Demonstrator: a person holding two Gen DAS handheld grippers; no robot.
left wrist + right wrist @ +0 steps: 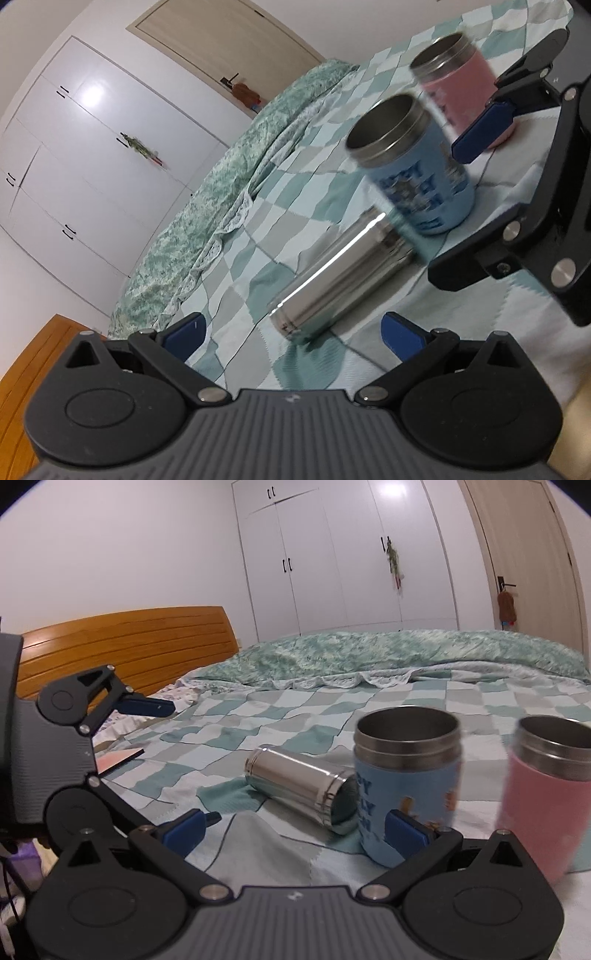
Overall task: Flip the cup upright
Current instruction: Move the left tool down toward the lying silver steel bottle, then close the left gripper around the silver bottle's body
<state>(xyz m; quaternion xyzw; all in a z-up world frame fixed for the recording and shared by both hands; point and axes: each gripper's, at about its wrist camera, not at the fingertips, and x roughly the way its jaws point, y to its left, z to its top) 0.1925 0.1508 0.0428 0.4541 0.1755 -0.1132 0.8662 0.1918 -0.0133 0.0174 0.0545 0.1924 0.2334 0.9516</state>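
Observation:
A bare steel cup [340, 273] lies on its side on the checkered quilt; in the right wrist view [303, 790] its open mouth faces me. A blue cup [413, 166] [406, 786] and a pink cup [461, 88] [543, 797] stand upright with mouths up. My left gripper [291, 336] is open, just short of the steel cup's base, and also shows in the right wrist view [184, 764]. My right gripper [295, 827] is open and empty in front of the steel and blue cups; in the left wrist view [469, 206] it is beside the blue cup.
The checkered quilt [258, 720] covers the bed, with a rumpled green blanket [388, 653] at the far side. A wooden headboard [122, 646] stands at left. A flat pinkish object [118, 760] lies near it. White wardrobes [351, 561] and a door [528, 554] are behind.

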